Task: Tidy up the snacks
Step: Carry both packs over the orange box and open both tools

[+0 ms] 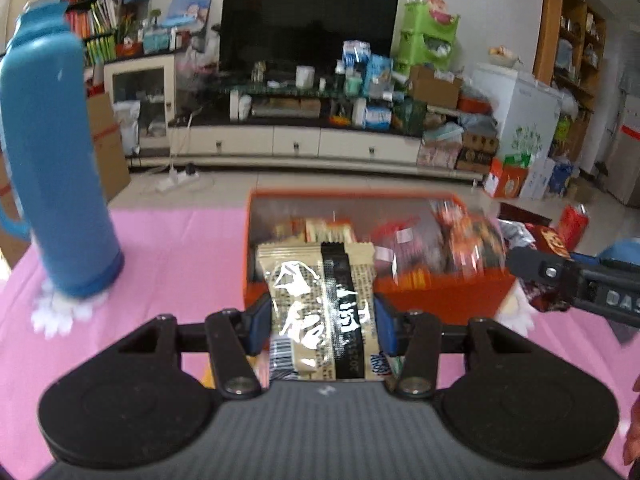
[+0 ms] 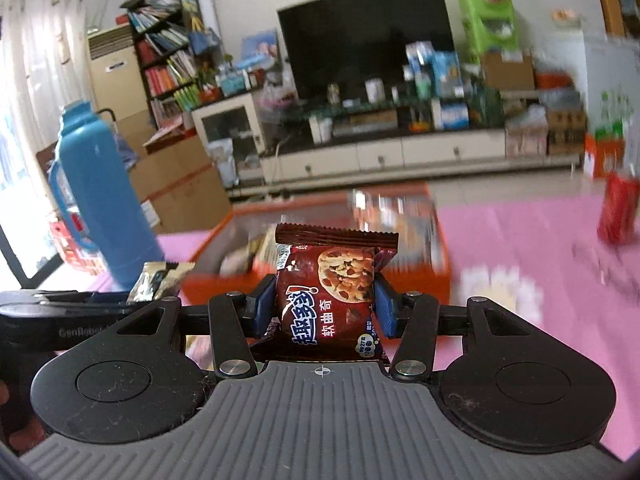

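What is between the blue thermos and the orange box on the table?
Only bare pink tablecloth lies between the blue thermos and the orange box, seen in the left wrist view.

Centre of the left wrist view: a beige snack packet [image 1: 322, 312] with a black stripe and dark print, flanked by blue pads [image 1: 256, 326]. Behind it, an orange box [image 1: 440, 292] on a pink tablecloth [image 1: 180, 248] patterned with white flowers. At left, a solid blue thermos [image 1: 56, 160]. In the right wrist view, centre frame, a dark red cookie packet [image 2: 334, 296] shows a golden chocolate-chip cookie and white-and-blue lettering.
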Motion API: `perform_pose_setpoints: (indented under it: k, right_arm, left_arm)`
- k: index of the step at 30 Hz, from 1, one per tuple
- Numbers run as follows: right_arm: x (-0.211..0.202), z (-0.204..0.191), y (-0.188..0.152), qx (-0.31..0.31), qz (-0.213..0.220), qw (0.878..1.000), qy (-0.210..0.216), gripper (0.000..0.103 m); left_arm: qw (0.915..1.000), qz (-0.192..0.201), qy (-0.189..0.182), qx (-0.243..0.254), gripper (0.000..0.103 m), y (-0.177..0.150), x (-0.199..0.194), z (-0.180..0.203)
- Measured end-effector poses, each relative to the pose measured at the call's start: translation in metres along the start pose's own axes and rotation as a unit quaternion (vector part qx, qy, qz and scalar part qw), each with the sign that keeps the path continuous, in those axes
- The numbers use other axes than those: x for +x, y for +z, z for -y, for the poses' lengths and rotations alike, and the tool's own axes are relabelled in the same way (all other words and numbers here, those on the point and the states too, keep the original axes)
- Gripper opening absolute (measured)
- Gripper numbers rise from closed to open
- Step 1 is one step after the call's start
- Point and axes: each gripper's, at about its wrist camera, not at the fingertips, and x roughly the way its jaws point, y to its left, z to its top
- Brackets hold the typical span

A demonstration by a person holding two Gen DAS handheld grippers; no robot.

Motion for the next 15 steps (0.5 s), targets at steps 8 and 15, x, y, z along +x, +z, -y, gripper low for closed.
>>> perform_pose_setpoints:
  k: [8, 15]
  right_arm:
    - [0.095, 0.010, 0.050, 0.027, 0.010, 1.000, -0.001, 0.032]
    - [0.154, -0.005, 0.042, 0.010, -0.008, 1.000, -0.015, 0.032]
  left_arm:
    - [0.9984, 0.018, -0.002, -0.054, 0.050, 0.057, 0.087, -0.022]
    - [0.9984, -0.016, 0.006, -0.054, 0.049, 0.047, 0.147, -0.017]
